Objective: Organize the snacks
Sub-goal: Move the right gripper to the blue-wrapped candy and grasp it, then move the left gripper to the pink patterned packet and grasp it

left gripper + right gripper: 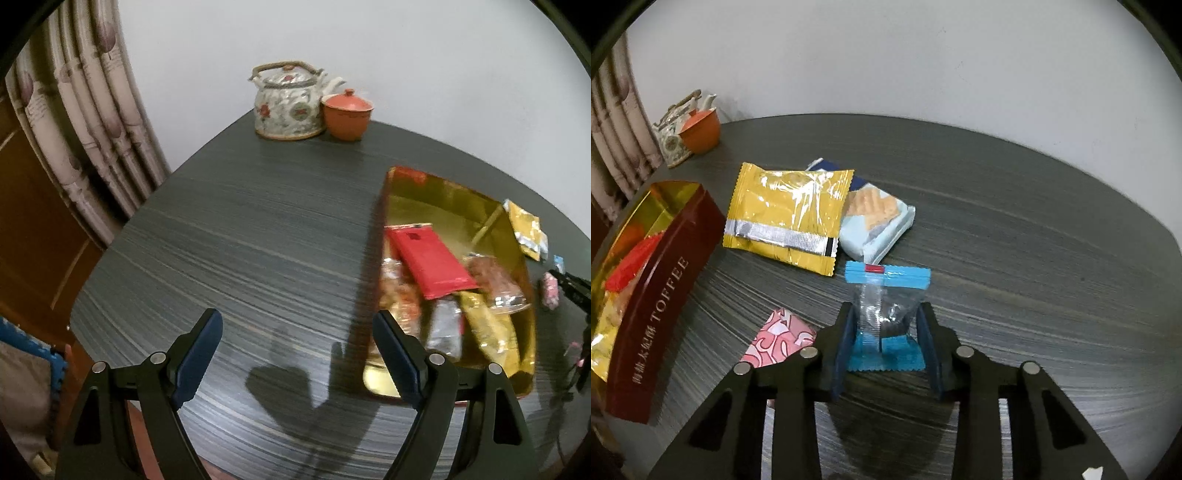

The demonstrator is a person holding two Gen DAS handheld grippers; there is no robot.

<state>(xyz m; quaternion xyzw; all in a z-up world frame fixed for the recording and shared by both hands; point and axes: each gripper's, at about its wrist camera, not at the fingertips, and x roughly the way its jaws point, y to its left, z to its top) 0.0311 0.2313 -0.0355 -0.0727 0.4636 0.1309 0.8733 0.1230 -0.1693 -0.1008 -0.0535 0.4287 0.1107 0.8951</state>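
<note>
The right gripper (886, 325) is clenched on a small clear candy packet with blue ends (886, 310), which lies on the dark table (1015, 240) between its pads. Just left of this gripper lies a pink patterned sweet (779, 339), and further left stands the toffee box (665, 291) with snacks inside. Ahead of it lie a yellow packet (790, 214) and a pale blue biscuit packet (877, 221). The left gripper (297, 350) stands released and empty above the table, with the box just at its right finger.
</note>
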